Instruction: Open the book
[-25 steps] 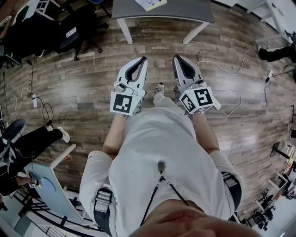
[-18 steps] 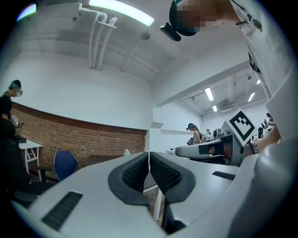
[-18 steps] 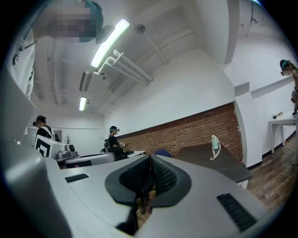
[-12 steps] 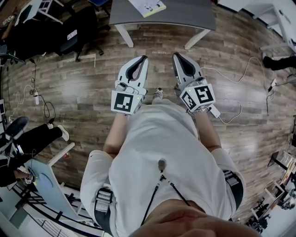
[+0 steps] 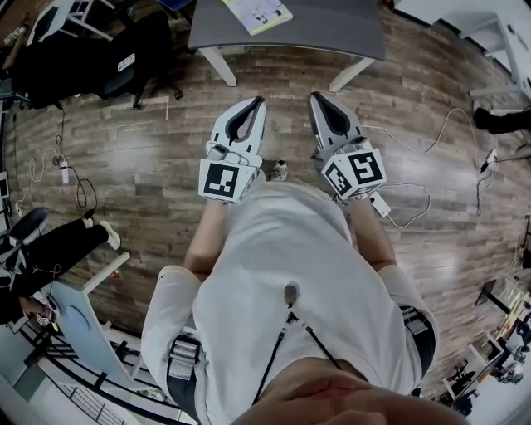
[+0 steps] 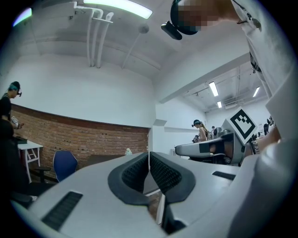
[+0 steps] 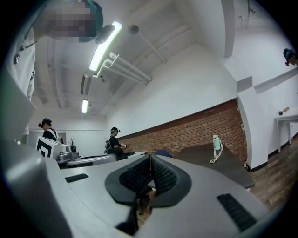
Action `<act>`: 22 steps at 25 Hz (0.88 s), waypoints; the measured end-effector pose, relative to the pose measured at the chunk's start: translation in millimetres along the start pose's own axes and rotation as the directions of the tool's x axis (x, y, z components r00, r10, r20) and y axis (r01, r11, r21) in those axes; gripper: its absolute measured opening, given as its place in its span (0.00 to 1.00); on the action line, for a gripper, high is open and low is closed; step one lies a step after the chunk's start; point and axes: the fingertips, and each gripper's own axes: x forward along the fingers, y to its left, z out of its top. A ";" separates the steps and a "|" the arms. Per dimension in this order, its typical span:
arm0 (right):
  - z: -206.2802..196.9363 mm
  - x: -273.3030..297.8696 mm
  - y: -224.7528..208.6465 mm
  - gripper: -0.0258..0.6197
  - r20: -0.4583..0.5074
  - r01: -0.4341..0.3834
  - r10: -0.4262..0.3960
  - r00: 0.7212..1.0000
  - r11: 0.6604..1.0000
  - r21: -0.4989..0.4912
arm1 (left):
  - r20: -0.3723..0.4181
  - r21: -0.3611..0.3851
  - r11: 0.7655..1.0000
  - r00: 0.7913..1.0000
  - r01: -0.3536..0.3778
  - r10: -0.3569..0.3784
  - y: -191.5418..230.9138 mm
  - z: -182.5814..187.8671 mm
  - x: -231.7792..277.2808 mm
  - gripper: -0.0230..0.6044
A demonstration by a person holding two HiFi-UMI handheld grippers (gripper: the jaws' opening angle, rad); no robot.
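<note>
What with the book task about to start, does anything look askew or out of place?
Only small things: the book lies askew on the table, and a loose cable trails across the floor beside the person. Nothing spilled or damaged.

The book (image 5: 259,14) on the grey table (image 5: 332,35) is cut by the head view's top edge (its cover print too small to read), as is the table.
</note>
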 end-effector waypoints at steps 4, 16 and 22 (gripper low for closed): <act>5.5 2.9 -21.2 0.10 0.009 0.011 -0.011 1.000 1.000 0.009 | -0.007 0.005 1.000 1.000 0.005 -0.005 -1.7 -0.6 19.8 0.08; 5.0 19.8 -75.0 0.10 -0.001 0.045 -0.045 0.999 0.999 0.018 | -0.016 -0.006 1.000 1.000 0.008 -0.008 10.8 -7.7 75.3 0.08; 6.6 47.1 -89.9 0.10 -0.009 0.048 -0.048 0.999 0.999 0.024 | -0.029 -0.013 1.000 0.999 0.014 -0.015 30.9 -12.0 98.6 0.08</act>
